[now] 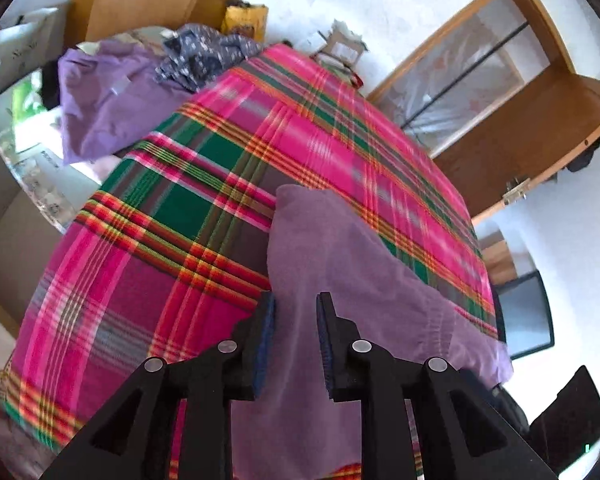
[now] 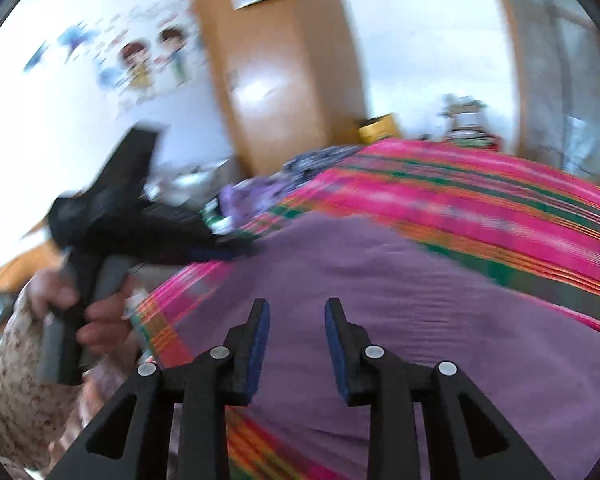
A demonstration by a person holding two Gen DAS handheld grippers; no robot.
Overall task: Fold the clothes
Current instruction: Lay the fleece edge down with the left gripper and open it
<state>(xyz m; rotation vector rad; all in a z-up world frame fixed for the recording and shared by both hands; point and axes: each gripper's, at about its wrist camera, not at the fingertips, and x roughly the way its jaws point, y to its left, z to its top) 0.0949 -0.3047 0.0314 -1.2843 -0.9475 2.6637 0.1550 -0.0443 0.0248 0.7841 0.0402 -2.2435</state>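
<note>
A purple garment [image 1: 340, 248] lies flat on a pink and green plaid blanket [image 1: 180, 200] spread over a bed. My left gripper [image 1: 296, 304] hovers over the garment's near part, open, with a narrow gap and nothing pressed between its blue pads. The right wrist view is blurred. There the same purple garment [image 2: 380, 300] fills the foreground under my right gripper [image 2: 297, 308], which is open and holds nothing. At that view's left a hand [image 2: 104, 316] in a speckled sleeve holds the left gripper [image 2: 232, 248], whose tips are at the garment's left edge.
At the far end of the bed sits a pile with another purple garment [image 1: 108, 96] and a blue patterned cloth [image 1: 204, 56]. A yellow box [image 1: 246, 20] stands behind it. A wooden cabinet with glass doors [image 1: 520, 120] stands to the right, and a wooden door [image 2: 268, 80] behind the bed.
</note>
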